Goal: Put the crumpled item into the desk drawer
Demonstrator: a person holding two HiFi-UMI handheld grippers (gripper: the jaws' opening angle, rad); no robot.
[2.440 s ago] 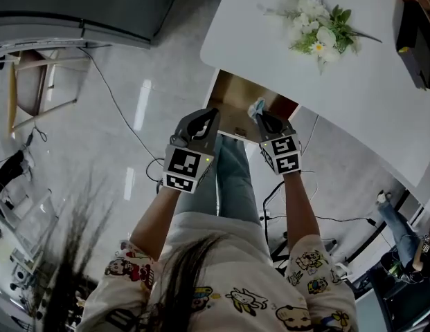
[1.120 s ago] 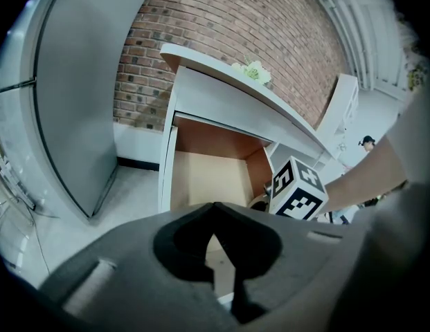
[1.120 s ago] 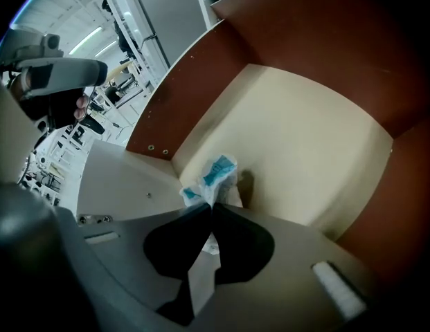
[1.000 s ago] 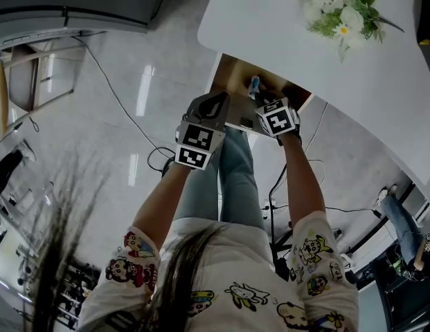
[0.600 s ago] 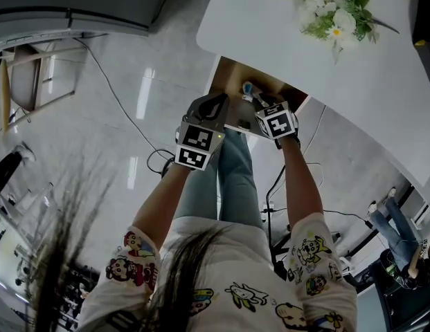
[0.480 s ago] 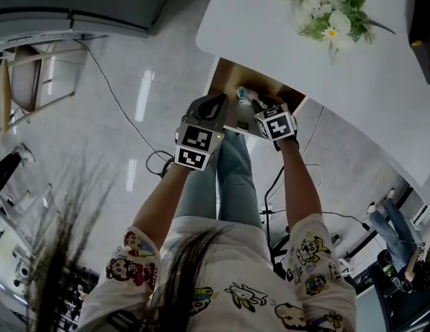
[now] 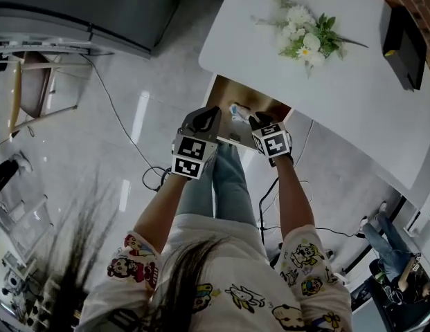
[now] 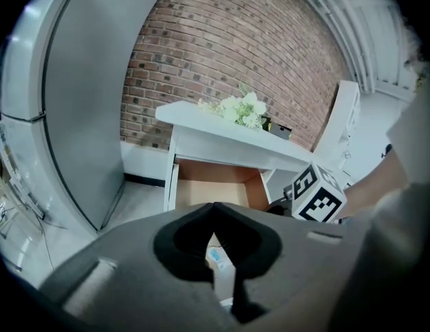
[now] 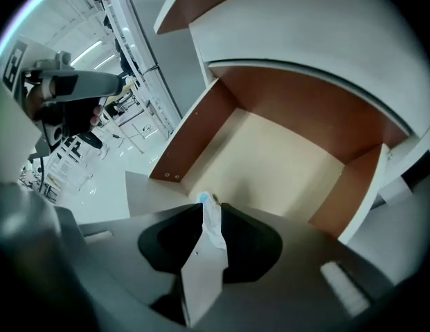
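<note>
A bunch of white flowers (image 7: 301,37) with green leaves lies on the white desk top (image 7: 353,102), and a flat black box (image 7: 403,37) rests near its far corner, well apart from the blooms. A red brick wall (image 8: 235,47) stands behind. To the left rises a tall grey cabinet (image 7: 83,5), with a wooden chair (image 7: 34,92) beside it. A thin black cable (image 7: 121,116) trails across the glossy pale floor (image 7: 97,158)
</note>
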